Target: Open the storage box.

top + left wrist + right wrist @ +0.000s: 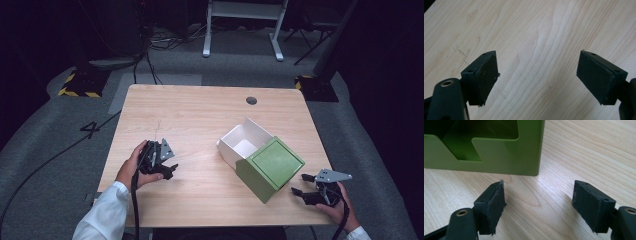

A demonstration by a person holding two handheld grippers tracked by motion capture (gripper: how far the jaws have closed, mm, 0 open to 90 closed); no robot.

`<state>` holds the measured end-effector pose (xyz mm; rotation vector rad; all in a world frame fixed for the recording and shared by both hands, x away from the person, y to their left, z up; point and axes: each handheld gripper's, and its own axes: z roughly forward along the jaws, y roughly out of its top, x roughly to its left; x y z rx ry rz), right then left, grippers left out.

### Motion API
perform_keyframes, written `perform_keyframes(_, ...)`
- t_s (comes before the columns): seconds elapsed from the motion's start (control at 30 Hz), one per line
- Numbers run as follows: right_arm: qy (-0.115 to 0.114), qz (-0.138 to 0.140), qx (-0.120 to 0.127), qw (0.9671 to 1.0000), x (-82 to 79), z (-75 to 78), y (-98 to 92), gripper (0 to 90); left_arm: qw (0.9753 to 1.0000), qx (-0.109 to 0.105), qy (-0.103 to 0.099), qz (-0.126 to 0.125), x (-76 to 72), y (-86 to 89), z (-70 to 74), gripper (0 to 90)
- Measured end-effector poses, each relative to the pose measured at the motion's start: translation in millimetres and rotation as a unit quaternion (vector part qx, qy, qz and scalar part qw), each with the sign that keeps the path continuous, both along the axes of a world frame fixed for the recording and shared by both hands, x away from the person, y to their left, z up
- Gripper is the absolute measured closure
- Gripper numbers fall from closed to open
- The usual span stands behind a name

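A green box [269,169] lies on its side at the right of the wooden table [200,115], leaning against a white open box [244,142] behind it. In the right gripper view the green box [499,155] shows a stepped cut-out opening just ahead of the jaws. My right gripper [302,184] stands open by the table's front right edge, a short way right of the green box, holding nothing. My left gripper [171,171] is open over bare wood at the front left, well apart from both boxes; its pads [486,77] hover just above the tabletop.
A round cable hole [251,100] sits near the table's far edge. Bare wood lies between the left gripper and the boxes. Beyond the table are grey carpet, floor cables [50,160], a white desk frame [240,25] and yellow-black marked stands [80,85].
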<state>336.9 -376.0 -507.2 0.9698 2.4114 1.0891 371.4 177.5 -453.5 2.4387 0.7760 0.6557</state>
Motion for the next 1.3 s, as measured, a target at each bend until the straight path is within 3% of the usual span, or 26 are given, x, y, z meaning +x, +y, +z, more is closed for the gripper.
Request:
perform_keyframes(0.4, 0.000, -0.001, 0.000, 1.0000, -0.1, 0.0, -0.1, 26.4, 0.9995, -0.013, 0.014, 0.027, -16.2, 26.0, -25.9, 18.0)
perform_keyframes(0.63, 0.000, -0.001, 0.000, 1.0000, -0.4, -0.1, -0.3, 26.4, 0.9971, -0.041, 0.025, 0.058, -27.3, 43.5, -38.8, 18.6)
perform_keyframes(0.8, -0.001, -0.001, 0.000, 1.0000, -0.7, -0.1, -0.3, 26.3, 0.9935, -0.078, 0.032, 0.076, -34.5, 58.4, -44.0, 19.0)
perform_keyframes(0.87, -0.001, -0.001, 0.000, 1.0000, -0.8, -0.1, -0.4, 26.3, 0.9888, -0.115, 0.039, 0.087, -37.1, 65.4, -49.0, 19.0)
perform_keyframes(0.93, -0.002, -0.001, 0.000, 1.0000, -1.0, -0.1, -0.5, 26.3, 0.9815, -0.153, 0.054, 0.101, -39.9, 75.7, -53.9, 18.8)
perform_keyframes(1.17, -0.003, 0.000, -0.001, 1.0000, -1.5, -0.1, -0.6, 26.0, 0.9780, -0.153, 0.052, 0.131, -49.5, 87.3, -53.8, 18.1)
perform_keyframes(1.3, -0.003, 0.002, -0.001, 1.0000, -1.7, -0.1, -0.5, 25.9, 0.9781, -0.153, 0.051, 0.132, -49.5, 87.4, -53.8, 18.0)
